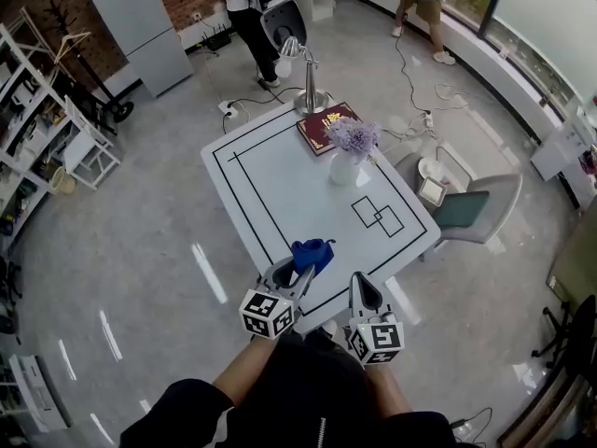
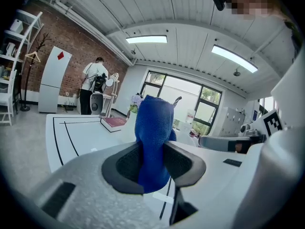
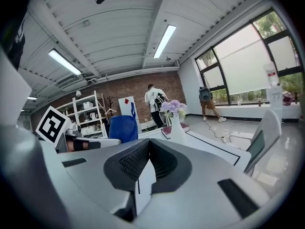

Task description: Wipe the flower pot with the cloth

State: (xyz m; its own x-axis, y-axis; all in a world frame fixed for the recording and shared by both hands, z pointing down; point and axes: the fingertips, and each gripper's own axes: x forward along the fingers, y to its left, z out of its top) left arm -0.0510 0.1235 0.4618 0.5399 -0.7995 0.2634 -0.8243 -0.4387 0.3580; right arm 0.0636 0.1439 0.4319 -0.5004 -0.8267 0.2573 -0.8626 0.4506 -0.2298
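Left claw [image 1: 297,271] grips the cloth [image 1: 312,251] well short of the flower pot [image 1: 343,169], right claw [image 1: 361,286] clenched empty; wiping likely not yet begun.

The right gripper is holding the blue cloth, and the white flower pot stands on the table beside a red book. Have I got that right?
Not quite. The left gripper holds the blue cloth, pinched between its jaws in the left gripper view; the right gripper is shut on nothing. The flower pot does stand on the table beside the red book.
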